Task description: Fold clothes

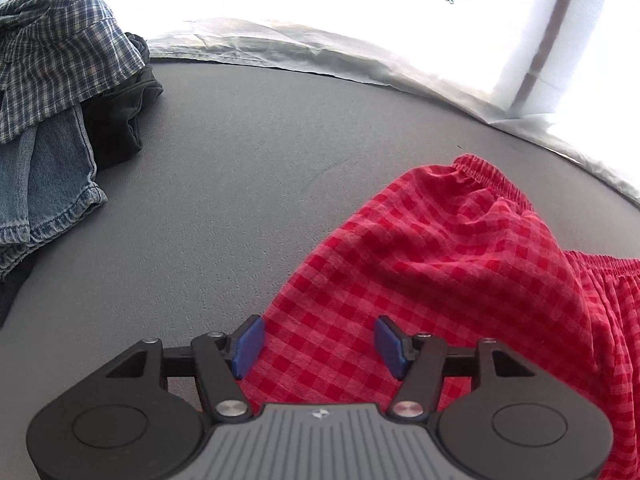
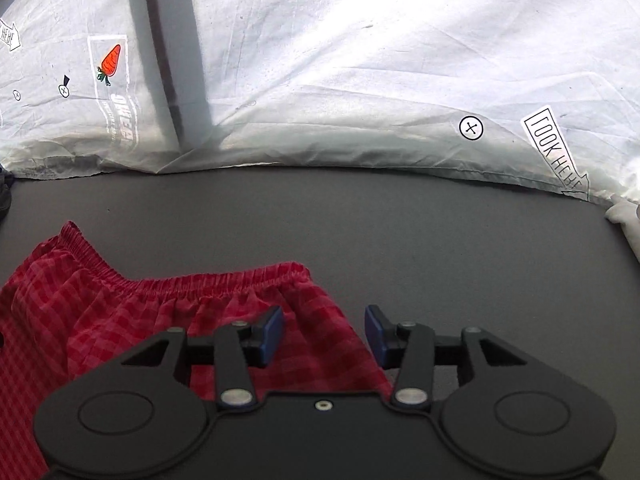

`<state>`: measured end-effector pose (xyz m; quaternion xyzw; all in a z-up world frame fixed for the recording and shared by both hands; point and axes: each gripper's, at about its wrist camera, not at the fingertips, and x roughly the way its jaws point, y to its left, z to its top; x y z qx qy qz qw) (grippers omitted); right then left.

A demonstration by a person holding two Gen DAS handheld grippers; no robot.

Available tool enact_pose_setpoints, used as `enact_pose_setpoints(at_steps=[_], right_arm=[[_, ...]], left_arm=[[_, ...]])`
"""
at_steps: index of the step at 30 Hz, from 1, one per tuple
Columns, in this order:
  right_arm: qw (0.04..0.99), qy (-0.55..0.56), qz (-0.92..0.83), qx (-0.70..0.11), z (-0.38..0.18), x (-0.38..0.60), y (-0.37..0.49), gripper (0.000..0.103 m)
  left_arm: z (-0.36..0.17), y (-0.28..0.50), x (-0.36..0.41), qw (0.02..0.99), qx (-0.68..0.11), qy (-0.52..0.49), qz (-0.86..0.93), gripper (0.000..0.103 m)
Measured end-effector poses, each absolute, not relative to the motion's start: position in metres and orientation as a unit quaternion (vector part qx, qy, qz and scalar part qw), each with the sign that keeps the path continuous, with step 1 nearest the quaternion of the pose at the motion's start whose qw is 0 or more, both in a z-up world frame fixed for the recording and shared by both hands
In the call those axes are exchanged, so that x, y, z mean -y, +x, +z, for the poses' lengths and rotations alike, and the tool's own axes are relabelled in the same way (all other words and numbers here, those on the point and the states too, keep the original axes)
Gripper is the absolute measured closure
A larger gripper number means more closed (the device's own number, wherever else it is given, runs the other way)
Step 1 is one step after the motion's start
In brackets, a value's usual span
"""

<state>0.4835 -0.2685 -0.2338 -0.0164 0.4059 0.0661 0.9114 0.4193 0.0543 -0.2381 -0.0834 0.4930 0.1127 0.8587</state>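
Left claw (image 1: pixel 320 346) spread over red shorts (image 1: pixel 440 264)

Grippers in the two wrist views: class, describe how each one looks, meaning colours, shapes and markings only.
The left gripper has black linkage arms with silver rivets, two round black discs, blue rectangular fingers and a ribbed grey centre plate bearing a small white logo. The right gripper has the same black arms, discs and blue fingers, but a plain black centre plate with one small screw. No cables or sleeves show.
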Motion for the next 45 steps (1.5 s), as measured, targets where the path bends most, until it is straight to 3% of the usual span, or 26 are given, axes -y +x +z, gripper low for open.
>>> enact_pose_setpoints(at_steps=[1, 2, 3, 8, 11, 13, 14, 15, 24, 31, 36, 38, 42, 44, 45], right_arm=[[0.908, -0.02, 0.065, -0.413, -0.239, 0.267, 0.489, 0.067], [0.905, -0.019, 0.069, -0.419, -0.243, 0.267, 0.492, 0.095], [0.907, -0.014, 0.073, -0.414, -0.244, 0.267, 0.494, 0.102], [0.912, -0.023, 0.019, -0.41, -0.242, 0.273, 0.513, 0.102], [0.911, -0.011, -0.002, -0.413, -0.237, 0.28, 0.514, 0.095], [0.916, -0.016, -0.009, -0.401, -0.227, 0.28, 0.501, 0.076], [0.92, -0.024, -0.013, -0.39, -0.221, 0.279, 0.489, 0.059], [0.923, -0.031, -0.016, -0.383, -0.216, 0.278, 0.478, 0.054], [0.907, -0.015, -0.019, -0.421, -0.215, 0.289, 0.333, 0.027], [0.893, -0.072, -0.02, -0.445, -0.239, 0.271, 0.242, 0.019], [0.887, -0.055, -0.095, -0.449, -0.24, 0.298, 0.226, 0.012], [0.884, -0.022, -0.13, -0.449, -0.243, 0.317, 0.22, 0.006], [0.871, 0.095, -0.167, -0.452, -0.249, 0.349, 0.203, 0.005], [0.872, 0.09, -0.175, -0.448, -0.251, 0.344, 0.197, 0.003], [0.872, 0.1, -0.183, -0.443, -0.251, 0.343, 0.192, 0.002]], left_arm=[[-0.239, 0.42, -0.055, 0.859, -0.493, -0.084, 0.113, 0.039], [-0.239, 0.422, -0.055, 0.86, -0.492, -0.079, 0.112, 0.039], [-0.24, 0.423, -0.055, 0.861, -0.491, -0.075, 0.111, 0.038], [-0.242, 0.425, -0.06, 0.865, -0.484, -0.072, 0.11, 0.038], [-0.239, 0.419, -0.068, 0.863, -0.484, -0.084, 0.12, 0.038], [-0.235, 0.411, -0.075, 0.863, -0.482, -0.086, 0.129, 0.038], [-0.231, 0.402, -0.08, 0.864, -0.478, -0.089, 0.131, 0.038], [-0.228, 0.394, -0.084, 0.864, -0.476, -0.093, 0.133, 0.038], [-0.223, 0.296, -0.111, 0.847, -0.488, -0.129, 0.163, 0.038], [-0.235, 0.242, -0.113, 0.838, -0.501, -0.141, 0.164, 0.038], [-0.239, 0.229, -0.104, 0.855, -0.485, -0.11, 0.145, 0.041], [-0.239, 0.224, -0.107, 0.859, -0.476, -0.115, 0.148, 0.048], [-0.238, 0.217, -0.119, 0.865, -0.462, -0.131, 0.146, 0.078], [-0.237, 0.216, -0.126, 0.866, -0.46, -0.152, 0.124, 0.086], [-0.238, 0.215, -0.13, 0.866, -0.458, -0.17, 0.109, 0.096]])
